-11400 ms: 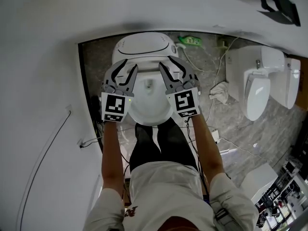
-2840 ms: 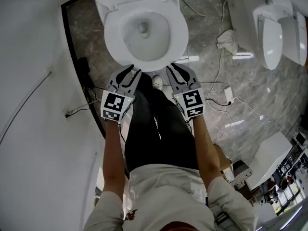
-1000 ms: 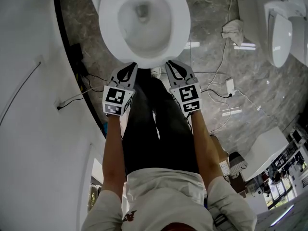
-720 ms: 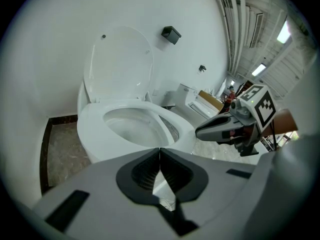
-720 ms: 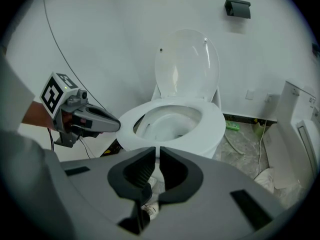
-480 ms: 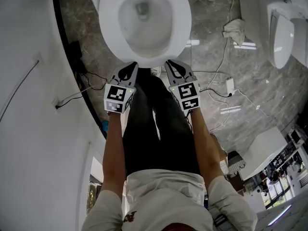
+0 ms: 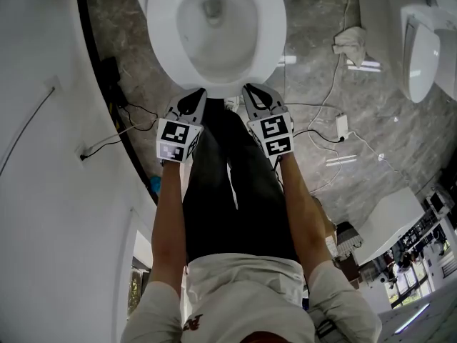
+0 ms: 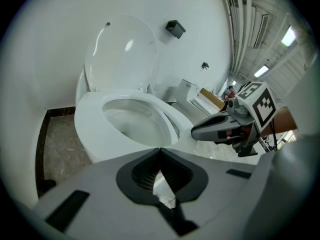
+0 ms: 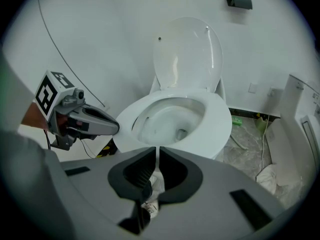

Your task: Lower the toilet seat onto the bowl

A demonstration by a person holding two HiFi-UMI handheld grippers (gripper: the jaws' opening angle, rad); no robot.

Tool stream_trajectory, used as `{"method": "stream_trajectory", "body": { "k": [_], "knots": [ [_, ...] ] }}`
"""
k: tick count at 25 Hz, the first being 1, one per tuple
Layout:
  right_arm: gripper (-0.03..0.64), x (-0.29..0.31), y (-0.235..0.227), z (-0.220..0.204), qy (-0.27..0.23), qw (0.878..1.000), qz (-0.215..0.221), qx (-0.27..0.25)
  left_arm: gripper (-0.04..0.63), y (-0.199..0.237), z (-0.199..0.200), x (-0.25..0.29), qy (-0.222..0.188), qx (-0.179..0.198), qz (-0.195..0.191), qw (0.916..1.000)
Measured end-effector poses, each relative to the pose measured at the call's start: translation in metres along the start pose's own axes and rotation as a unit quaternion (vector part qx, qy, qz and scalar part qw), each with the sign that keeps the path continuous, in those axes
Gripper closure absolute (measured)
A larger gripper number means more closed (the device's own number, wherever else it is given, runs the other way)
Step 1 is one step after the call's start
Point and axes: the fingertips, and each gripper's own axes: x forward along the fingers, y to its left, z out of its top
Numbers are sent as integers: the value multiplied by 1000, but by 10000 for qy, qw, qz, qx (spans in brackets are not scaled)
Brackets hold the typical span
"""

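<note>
head view looks steeply down on the toilet seat (image 7: 265,45), which lies flat on the bowl, while the lid (image 8: 120,54) stands upright against the wall behind it. the left gripper (image 7: 198,93) and right gripper (image 7: 249,88) hang side by side just in front of the bowl's front edge, above the person's dark trousers, touching neither seat nor bowl. left gripper view shows its jaws fully together with nothing in them. right gripper view shows its jaws all but together, a hairline slit between the tips, also empty.

the lowering looks done, so the step in hand is probably a clean retreat. doing it well means drawing both grippers back and away from the front edge without nudging the seat sideways. it is also worth checking that the seat sits evenly on both sides of the bowl. the lid should be left up, since only the seat was asked for.

against the earliest frame, the grippers are no longer spread wide over the bowl, one at each side of it. they now sit clear of it with jaws drawn in. against a second ago little differs: same pose, and both grippers look a shade nearer the bowl's front edge.
</note>
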Motion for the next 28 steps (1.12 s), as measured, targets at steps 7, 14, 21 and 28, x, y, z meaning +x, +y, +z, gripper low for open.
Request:
{"method": "stream_trajectory", "body": {
  "k": [7,14,21,28],
  "knots": [
    [578,11,-3,-12,135,9999,30,-1,571,6,-8,12,34,-121,5,9999],
    [580,23,-4,-21,264,9996,28,33,571,12,-16,23,154,-149,-18,9998],
    [580,32,-3,-28,420,9990,48,125,571,20,-22,32,290,-132,-36,9995],
    [580,42,-6,-37,566,9982,30,177,571,23,-31,42,472,-175,-56,9987]
  ]
}}
